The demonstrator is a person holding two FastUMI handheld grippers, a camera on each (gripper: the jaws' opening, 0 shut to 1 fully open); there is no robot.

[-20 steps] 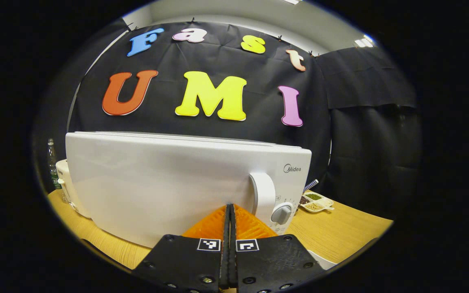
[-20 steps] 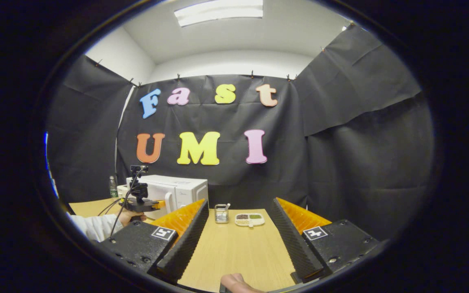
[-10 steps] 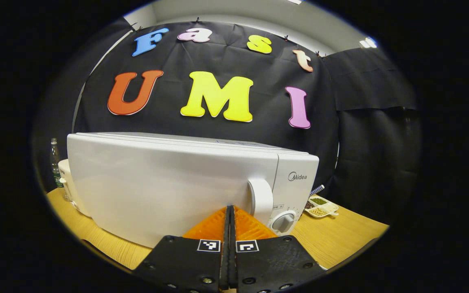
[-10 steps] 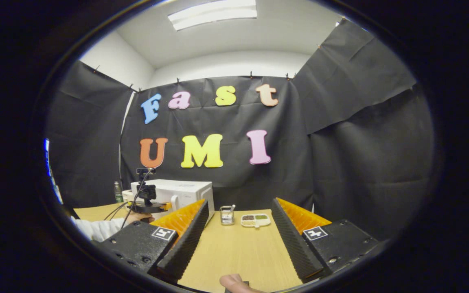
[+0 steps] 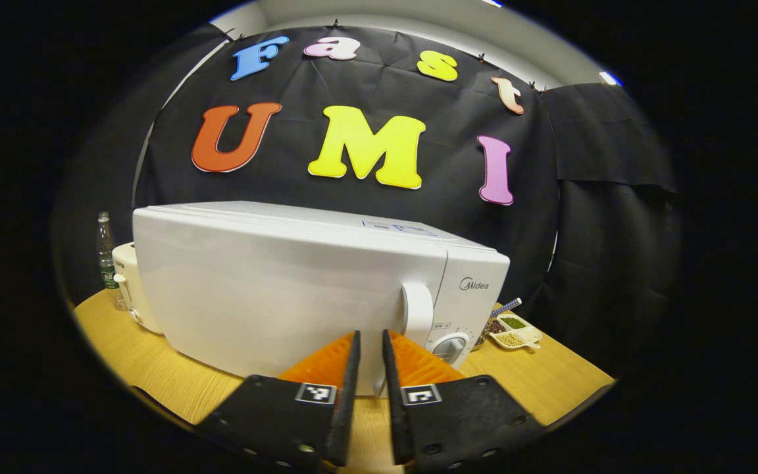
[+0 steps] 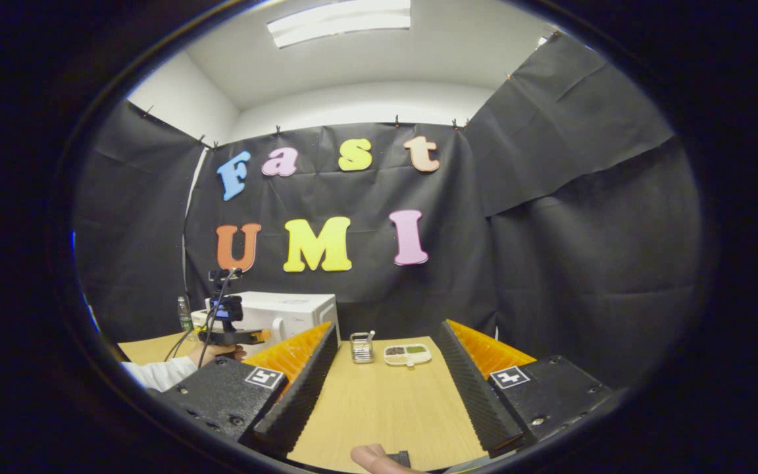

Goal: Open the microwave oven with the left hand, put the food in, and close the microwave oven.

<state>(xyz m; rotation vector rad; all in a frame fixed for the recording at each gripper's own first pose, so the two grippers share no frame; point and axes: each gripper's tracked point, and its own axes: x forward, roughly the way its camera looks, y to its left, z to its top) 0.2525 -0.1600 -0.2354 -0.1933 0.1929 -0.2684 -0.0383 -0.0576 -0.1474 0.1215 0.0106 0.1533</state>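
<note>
holding seeds in separate compartments — divided dish [image 6: 407,354] beside microwave oven [image 5: 300,283]

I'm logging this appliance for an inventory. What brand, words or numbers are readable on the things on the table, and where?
"Midea": on the control panel of the white microwave oven, right of the door handle.
Small tag above the round dial: too small to read.
Sticker on the oven's top: blurred.
Clear bottle, its label: too small to read.
</note>
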